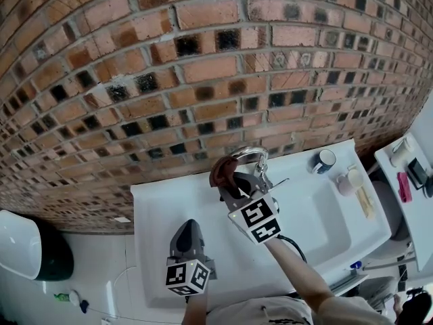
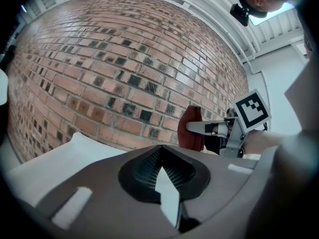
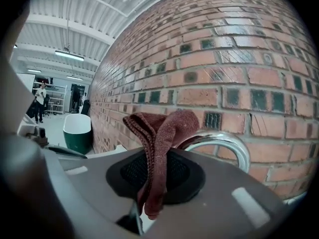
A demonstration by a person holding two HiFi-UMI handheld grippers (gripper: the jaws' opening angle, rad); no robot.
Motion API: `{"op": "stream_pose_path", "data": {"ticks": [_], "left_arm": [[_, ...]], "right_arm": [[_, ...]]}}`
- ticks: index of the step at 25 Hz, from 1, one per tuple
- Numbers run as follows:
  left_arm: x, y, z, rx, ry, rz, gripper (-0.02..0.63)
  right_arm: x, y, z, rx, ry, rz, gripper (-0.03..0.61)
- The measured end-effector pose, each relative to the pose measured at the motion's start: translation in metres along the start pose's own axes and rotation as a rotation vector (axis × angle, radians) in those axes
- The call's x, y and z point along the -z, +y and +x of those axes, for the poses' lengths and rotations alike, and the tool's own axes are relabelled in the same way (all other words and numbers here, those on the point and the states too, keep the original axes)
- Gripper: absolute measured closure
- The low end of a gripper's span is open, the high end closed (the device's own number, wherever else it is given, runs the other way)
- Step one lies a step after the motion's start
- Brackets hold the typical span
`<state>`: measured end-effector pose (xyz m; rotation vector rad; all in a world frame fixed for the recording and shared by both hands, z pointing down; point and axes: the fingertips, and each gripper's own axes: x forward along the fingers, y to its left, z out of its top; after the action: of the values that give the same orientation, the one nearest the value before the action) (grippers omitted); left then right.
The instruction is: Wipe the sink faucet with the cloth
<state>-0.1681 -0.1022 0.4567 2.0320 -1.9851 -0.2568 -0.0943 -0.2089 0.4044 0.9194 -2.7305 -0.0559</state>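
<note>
While the left gripper (image 1: pixel 187 234) hovers over the near left part of the white sink (image 1: pixel 325 215), its fingers are drawn close together with nothing between them, and they point toward the far wall. Farther in and a little to the right, the right gripper (image 1: pixel 235 183) is held over the basin's far side, its fingers clamped on a dark red cloth (image 3: pixel 160 133). The cloth stands up out of the fingers in a bunched fold, with a loose end hanging down toward the near side. Its upper fold is pressed against the left side of the faucet (image 3: pixel 225 144), a chrome arch at the sink's far rim, and seems to touch it. A cup (image 1: pixel 325 160) stands on the rim to the faucet's right, well apart from it. Behind everything rises a brick wall (image 1: pixel 203 66).
</note>
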Motion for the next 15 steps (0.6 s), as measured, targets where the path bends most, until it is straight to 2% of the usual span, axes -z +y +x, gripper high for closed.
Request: {"op": "stream_pose_path", "data": {"ticks": [4,8,15], "left_arm": [[0.000,-0.003,-0.003,0.006,0.001,0.000,0.609],[-0.002,0.000,-0.003,0.002,-0.002,-0.002,0.609],[-0.001,0.000,-0.002,0.004,0.002,-0.004,0.609]], "right_arm": [[0.007,-0.018,0.012,0.038,0.037,0.021,0.532],[0.004,-0.024,0.012,0.049,0.043,-0.006,0.531],[-0.022,-0.046,-0.010,0.111,-0.033,0.015,0.529]]}}
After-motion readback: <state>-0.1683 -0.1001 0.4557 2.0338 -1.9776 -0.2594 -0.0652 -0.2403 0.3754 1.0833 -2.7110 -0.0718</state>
